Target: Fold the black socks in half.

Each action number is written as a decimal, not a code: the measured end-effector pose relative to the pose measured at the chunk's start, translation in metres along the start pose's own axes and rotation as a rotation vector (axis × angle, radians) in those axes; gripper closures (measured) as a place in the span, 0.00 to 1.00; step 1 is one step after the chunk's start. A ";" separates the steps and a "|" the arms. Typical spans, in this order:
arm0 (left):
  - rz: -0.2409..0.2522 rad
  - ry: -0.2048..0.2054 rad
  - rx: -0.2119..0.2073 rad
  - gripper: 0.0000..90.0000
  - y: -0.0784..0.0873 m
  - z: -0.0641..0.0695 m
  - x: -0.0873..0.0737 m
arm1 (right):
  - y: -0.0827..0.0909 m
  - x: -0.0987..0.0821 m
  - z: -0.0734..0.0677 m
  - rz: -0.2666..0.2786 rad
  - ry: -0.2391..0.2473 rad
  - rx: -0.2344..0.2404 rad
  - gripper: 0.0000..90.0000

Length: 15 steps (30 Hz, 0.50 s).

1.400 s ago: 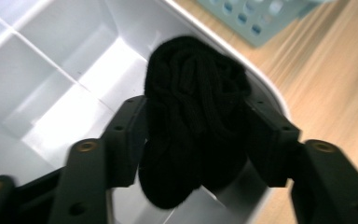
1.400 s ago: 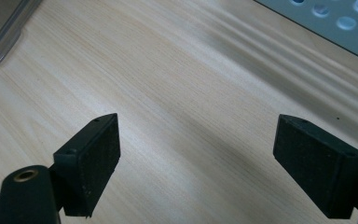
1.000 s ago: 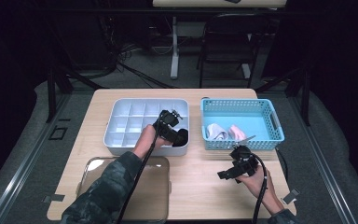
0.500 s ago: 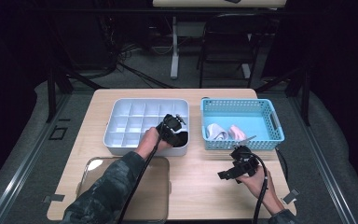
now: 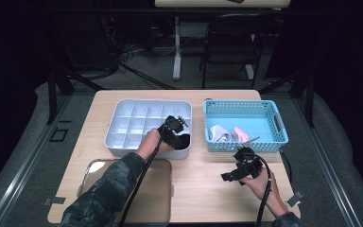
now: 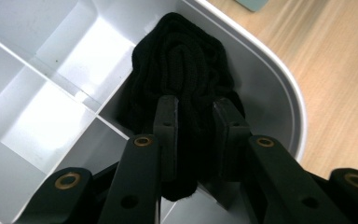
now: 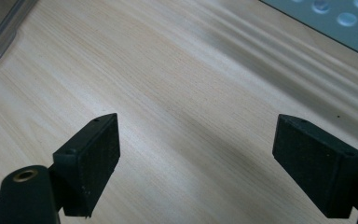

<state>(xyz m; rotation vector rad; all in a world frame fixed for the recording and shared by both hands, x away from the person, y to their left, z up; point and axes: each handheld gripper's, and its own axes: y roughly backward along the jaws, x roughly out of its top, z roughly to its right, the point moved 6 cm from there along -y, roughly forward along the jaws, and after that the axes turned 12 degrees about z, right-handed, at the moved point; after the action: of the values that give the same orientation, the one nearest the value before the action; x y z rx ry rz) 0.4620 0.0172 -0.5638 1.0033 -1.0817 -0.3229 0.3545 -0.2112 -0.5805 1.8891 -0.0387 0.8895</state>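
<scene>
At centre of high view, left gripper (image 5: 178, 135) over lower-right corner compartment of grey divided tray (image 5: 123, 124); fingers (image 6: 166, 126) just closed, clamped on black knit sock (image 6: 182, 70). Lower right, right gripper (image 7: 209, 163) above bare bench (image 7: 168, 70), fingers wide apart, empty.

My left tongs (image 6: 193, 135) are matte black, each linkage arm fitted with brass-coloured rivets (one per pivot). My right tongs (image 7: 209, 163) carry rectangular black pads with a grainy face. A black cable (image 5: 139, 182) trails from each unit. My left sleeve (image 5: 106, 191) is camouflage-patterned.
</scene>
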 end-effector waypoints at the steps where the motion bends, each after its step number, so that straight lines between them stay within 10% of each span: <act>1: 0.009 0.000 -0.005 0.81 0.001 0.000 0.000 | 0.000 0.000 0.000 0.006 -0.003 -0.003 0.16; 15: 0.172 0.065 0.047 0.40 0.021 -0.006 0.008 | 0.006 0.003 0.003 0.030 -0.012 -0.001 0.16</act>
<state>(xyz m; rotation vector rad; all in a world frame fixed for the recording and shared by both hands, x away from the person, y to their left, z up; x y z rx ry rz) 0.4663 0.0268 -0.5425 0.9487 -1.1122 -0.1255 0.3557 -0.2158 -0.5747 1.8971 -0.0746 0.8982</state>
